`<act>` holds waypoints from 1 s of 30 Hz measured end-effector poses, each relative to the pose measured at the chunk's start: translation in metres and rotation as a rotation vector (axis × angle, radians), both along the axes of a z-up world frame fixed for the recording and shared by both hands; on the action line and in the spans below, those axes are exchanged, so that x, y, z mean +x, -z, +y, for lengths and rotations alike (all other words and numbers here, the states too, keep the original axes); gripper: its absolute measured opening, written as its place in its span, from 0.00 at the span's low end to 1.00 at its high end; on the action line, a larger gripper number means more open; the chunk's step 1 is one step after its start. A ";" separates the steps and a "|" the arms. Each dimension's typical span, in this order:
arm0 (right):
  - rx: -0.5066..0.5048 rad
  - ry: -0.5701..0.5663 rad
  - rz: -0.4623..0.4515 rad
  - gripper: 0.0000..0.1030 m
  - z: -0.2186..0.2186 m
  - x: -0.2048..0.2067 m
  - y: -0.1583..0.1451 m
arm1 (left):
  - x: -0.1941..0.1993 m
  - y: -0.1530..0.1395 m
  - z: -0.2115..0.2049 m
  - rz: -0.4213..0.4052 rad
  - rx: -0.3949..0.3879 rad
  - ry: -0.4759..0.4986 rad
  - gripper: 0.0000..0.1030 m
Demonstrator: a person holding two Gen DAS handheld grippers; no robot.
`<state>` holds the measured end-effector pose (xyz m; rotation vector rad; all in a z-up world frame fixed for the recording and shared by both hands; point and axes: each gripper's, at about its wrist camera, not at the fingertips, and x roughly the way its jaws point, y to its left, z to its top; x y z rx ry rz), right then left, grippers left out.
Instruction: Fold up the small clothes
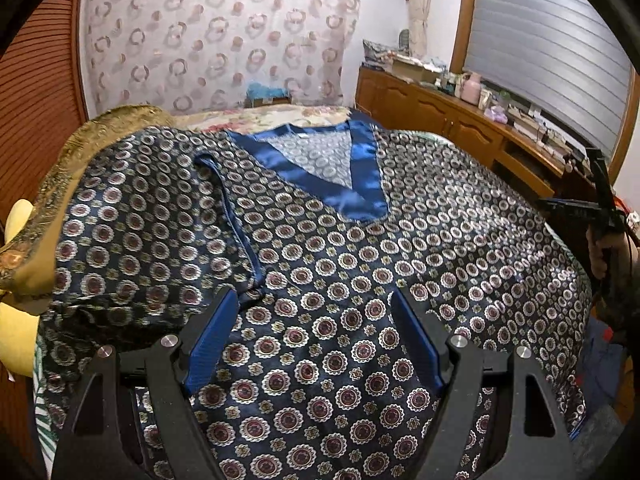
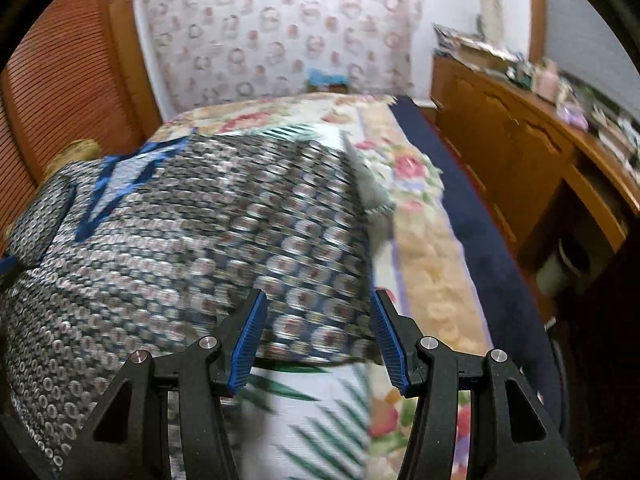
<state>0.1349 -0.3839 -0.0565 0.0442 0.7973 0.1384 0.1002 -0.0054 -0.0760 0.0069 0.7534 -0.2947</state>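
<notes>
Left gripper (image 1: 312, 300) is held wide apart above the patterned shirt (image 1: 320, 260), nothing pinched. Right gripper (image 2: 318, 300) is also held apart and empty, the shirt's right edge seen just between and beyond its fingers. Shirt is spread flat on the bed (image 2: 424, 248), blue V-collar (image 1: 352, 184) farthest away. Wooden cabinet (image 2: 500, 144) is seen beyond, to the right.

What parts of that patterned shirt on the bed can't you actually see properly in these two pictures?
- Shirt hem, left wrist view: hidden behind the left gripper and cut off by the bottom edge.
- Its print, right wrist view: smeared by motion blur.
- Its left sleeve, right wrist view: cut off by the fisheye rim.
</notes>
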 end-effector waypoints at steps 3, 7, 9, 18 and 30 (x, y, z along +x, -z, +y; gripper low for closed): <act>0.038 0.018 0.042 0.54 -0.008 0.007 0.005 | 0.007 0.006 -0.005 0.029 0.019 0.012 0.77; 0.076 0.008 0.073 0.48 -0.012 0.007 0.012 | 0.016 0.009 -0.013 0.049 0.066 0.028 0.77; 0.109 -0.007 0.074 0.40 -0.013 0.004 0.010 | 0.021 0.011 -0.016 0.061 0.078 0.035 0.77; -0.012 -0.045 0.039 0.10 -0.032 -0.021 0.000 | 0.041 0.021 -0.021 0.115 0.111 0.048 0.77; 0.019 -0.100 -0.045 0.06 -0.004 -0.018 -0.032 | 0.050 0.030 -0.030 0.135 0.152 0.060 0.93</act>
